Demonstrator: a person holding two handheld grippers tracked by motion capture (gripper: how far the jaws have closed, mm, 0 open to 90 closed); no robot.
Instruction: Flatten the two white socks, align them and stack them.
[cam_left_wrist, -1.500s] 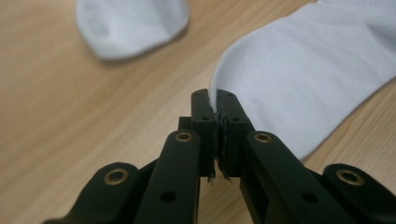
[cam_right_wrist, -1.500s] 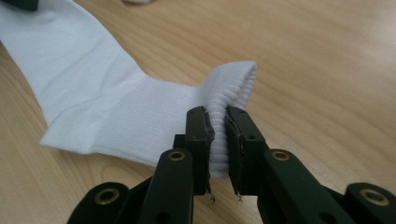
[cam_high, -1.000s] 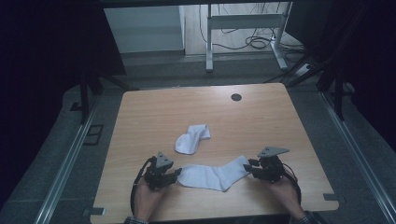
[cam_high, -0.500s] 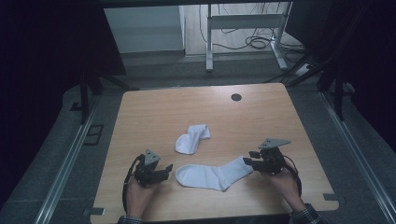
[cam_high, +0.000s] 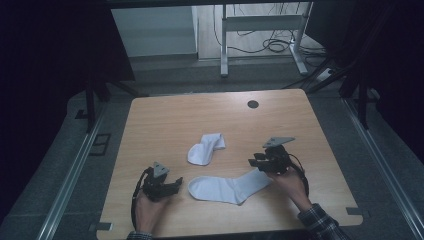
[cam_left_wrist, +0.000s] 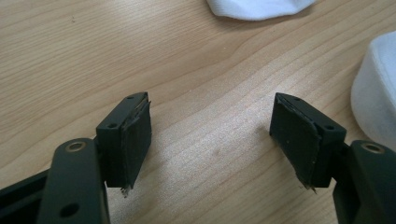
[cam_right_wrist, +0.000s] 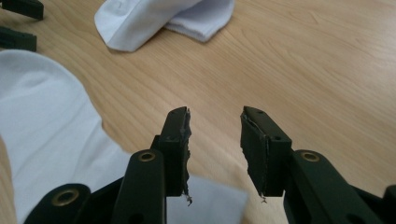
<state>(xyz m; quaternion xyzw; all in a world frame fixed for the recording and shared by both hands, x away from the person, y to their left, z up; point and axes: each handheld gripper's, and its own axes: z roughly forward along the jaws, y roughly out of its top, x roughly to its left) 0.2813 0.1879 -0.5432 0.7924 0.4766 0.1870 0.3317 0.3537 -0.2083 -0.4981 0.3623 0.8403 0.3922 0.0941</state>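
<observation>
Two white socks lie on the table (cam_high: 165, 125). The flat sock (cam_high: 227, 186) is stretched out near the table's front edge, toe end toward the left gripper (cam_high: 176, 184), cuff end toward the right gripper (cam_high: 253, 161). The folded sock (cam_high: 205, 148) lies just behind the flat sock, toward the table's middle, apart from it.

Left gripper (cam_left_wrist: 212, 140): held in the left hand (cam_high: 148, 210) just left of the flat sock's toe. Jaws spread wide and have just been opening; bare wood between them, nothing gripped. In the left gripper view the flat sock (cam_left_wrist: 376, 100) sits just outside the right-hand jaw, not touching the pads.

Right gripper (cam_right_wrist: 215, 144): held in the right hand (cam_high: 290, 184) at the flat sock's cuff end. Jaws part open with a narrow gap, and have just been closing a little; nothing is pinched. In the right gripper view the flat sock (cam_right_wrist: 51, 121) spreads to the left and under the jaw bases; the folded sock (cam_right_wrist: 159, 18) lies beyond.

A dark round hole (cam_high: 253, 104) marks the table's far side, well apart from both socks.
</observation>
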